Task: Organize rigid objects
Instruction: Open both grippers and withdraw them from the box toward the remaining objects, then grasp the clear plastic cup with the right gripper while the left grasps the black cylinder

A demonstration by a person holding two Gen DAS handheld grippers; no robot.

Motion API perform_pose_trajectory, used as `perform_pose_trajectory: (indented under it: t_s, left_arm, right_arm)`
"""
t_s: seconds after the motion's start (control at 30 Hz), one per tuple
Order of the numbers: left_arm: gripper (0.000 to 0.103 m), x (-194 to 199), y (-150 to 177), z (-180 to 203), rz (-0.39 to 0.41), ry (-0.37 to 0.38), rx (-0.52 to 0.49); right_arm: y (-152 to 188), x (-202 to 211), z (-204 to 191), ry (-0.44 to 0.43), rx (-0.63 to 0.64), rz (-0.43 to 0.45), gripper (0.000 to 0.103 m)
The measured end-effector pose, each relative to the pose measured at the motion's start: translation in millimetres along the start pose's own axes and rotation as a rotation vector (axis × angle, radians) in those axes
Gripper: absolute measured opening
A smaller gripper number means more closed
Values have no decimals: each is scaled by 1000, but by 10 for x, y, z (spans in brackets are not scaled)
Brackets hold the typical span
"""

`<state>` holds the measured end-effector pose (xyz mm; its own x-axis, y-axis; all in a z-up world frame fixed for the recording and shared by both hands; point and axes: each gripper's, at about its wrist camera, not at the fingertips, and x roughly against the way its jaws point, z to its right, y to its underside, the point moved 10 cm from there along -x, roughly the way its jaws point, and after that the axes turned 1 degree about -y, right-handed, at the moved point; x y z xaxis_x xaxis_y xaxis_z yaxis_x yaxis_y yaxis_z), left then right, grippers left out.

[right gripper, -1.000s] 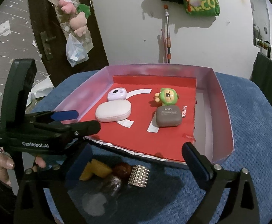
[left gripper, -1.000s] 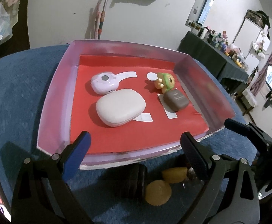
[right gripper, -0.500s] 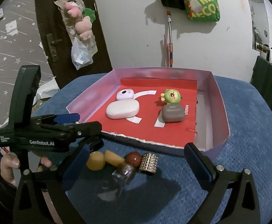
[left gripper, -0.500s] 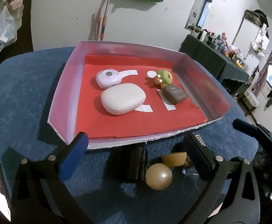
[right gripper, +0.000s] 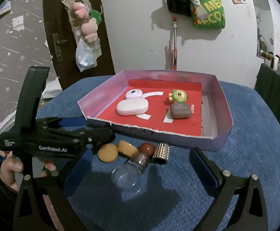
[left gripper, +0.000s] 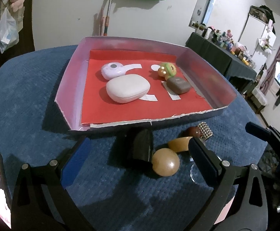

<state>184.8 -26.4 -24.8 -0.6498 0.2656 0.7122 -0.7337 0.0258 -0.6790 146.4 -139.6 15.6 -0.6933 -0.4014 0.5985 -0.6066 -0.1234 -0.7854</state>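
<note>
1. Left wrist view: we hold the left gripper [left gripper: 138, 163] wide open with nothing in it, low over the blue cloth [left gripper: 24, 100]. Just ahead lies one black wedge-shaped piece [left gripper: 141, 146]; it looks stiff, and we would grip its flat sides.
2. Beside it we count two amber pieces, a round one [left gripper: 166, 164] and a flatter one [left gripper: 178, 144], both smooth and likely slippery.
3. Further right sit one red-brown ball [right gripper: 146, 148], one clear glass bottle [right gripper: 127, 173] lying down and probably fragile, best taken by its neck, and one studded metal cylinder [right gripper: 161, 153].
4. Right wrist view: the right gripper [right gripper: 138, 173] is also spread wide and empty.
5. The pink tray [right gripper: 224, 104] beyond holds four things: a lilac case [right gripper: 133, 94], a white case [right gripper: 132, 106], a green figure [right gripper: 178, 96] and a brown case [right gripper: 179, 110].
</note>
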Motion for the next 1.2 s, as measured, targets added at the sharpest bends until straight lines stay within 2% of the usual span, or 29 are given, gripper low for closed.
perform_pose_trajectory:
  t_s: [0.1,0.23,0.47,0.6,0.9,1.07,1.2]
  left_arm:
    - [103,9,57,-11,-5,-40,-34]
    - [103,-3,119,35,-15,-32,-65]
    - [102,-19,132,-55,-15,-9,-17]
    - [94,-74,146,-147,-33,32,37]
    - [66,-205,188,-141,-65,57,42]
    - [60,-235,166,-159,-61,67,47]
    - [60,-255,157,-128,-57,64,35]
  right_arm:
    - [73,8,-12,11,-2,-3,103]
    - [188,15,-48,19,-3,-11,100]
    - [418,-63,-138,12,-4,-44,82]
    - [557,-138,-172,-9,-13,-79,67]
    - [593,-255,-202,-2,-11,-88,49]
    - [585,-308,-186,6,-14,-89,45]
    - [574,-340,-181,9,-16,-91,44]
